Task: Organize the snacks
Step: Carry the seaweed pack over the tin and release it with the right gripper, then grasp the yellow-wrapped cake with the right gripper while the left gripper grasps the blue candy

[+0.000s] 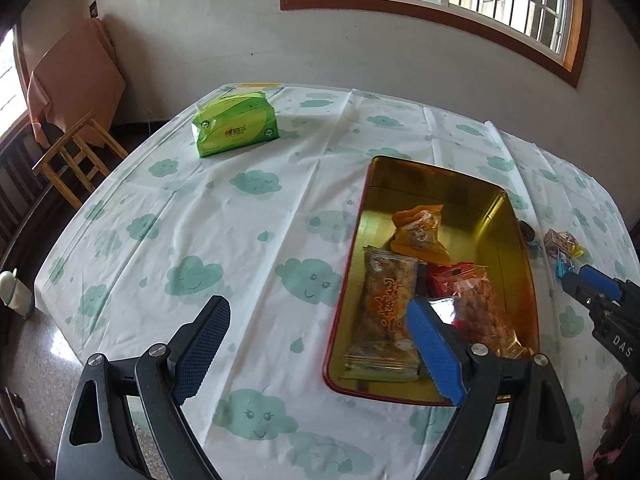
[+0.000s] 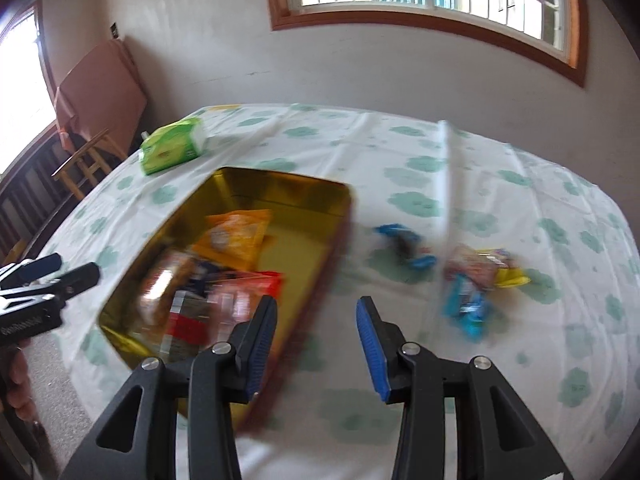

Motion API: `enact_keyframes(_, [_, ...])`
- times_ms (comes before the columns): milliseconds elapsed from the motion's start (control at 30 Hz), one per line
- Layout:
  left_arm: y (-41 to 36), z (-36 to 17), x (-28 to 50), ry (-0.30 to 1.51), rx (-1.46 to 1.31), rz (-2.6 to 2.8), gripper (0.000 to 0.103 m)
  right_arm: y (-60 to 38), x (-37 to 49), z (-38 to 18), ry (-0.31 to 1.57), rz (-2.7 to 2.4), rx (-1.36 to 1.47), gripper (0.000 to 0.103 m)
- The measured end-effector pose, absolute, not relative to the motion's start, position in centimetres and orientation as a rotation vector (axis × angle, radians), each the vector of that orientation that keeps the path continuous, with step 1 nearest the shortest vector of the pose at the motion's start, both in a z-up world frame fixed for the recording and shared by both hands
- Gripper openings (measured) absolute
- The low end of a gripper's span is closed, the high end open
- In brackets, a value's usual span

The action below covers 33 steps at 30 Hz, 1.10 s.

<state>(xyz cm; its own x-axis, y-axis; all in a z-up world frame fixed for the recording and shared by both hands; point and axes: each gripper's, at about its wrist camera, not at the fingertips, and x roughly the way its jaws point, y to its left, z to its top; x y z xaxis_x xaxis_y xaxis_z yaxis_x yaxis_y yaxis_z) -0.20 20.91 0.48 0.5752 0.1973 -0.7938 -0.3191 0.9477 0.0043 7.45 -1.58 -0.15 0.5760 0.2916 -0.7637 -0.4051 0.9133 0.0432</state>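
Note:
A gold tin with a red outside [image 1: 343,280] [image 2: 280,179] lies open on the cloud-print tablecloth. It holds an orange packet [image 1: 420,236] [image 2: 236,236], a long brown cracker packet [image 1: 384,312] and a red packet [image 1: 476,300]. Loose snacks lie right of the tin: a blue wrapper [image 2: 404,246], a pink and yellow packet [image 2: 480,264] [image 1: 562,242] and a blue packet [image 2: 466,308]. My left gripper [image 1: 318,302] [image 2: 56,268] hovers wide open over the tin's near left edge, holding nothing. My right gripper [image 2: 317,300] [image 1: 592,280] is open above the cloth between the tin and the loose snacks, nothing between its fingers. The right wrist view is blurred.
A green tissue pack [image 1: 236,124] [image 2: 172,144] sits at the table's far left. A wooden chair [image 1: 76,160] stands beyond the left table edge, with a white cup [image 1: 12,292] lower at the far left. A wall and window lie behind the table.

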Motion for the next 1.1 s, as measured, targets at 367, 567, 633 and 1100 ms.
enact_keyframes(367, [14.9, 0.5, 2.4, 0.928, -0.08, 0.172, 0.088, -13.0, 14.8, -1.9, 0.87, 0.229, -0.087, 0.042])
enact_keyframes(567, [13.0, 0.3, 3.4, 0.947, -0.053, 0.146, 0.088, -13.2, 19.2, -4.2, 0.92, 0.26, -0.101, 0.042])
enact_keyframes(633, [12.6, 0.3, 3.7, 0.95, -0.044, 0.139, 0.088, -12.9, 20.1, -4.9, 0.936, 0.279, -0.099, 0.042])
enact_keyframes(1100, [9.6, 0.3, 5.1, 0.963, -0.013, 0.097, 0.088, -14.0, 20.4, -5.7, 0.956, 0.362, -0.043, 0.042])
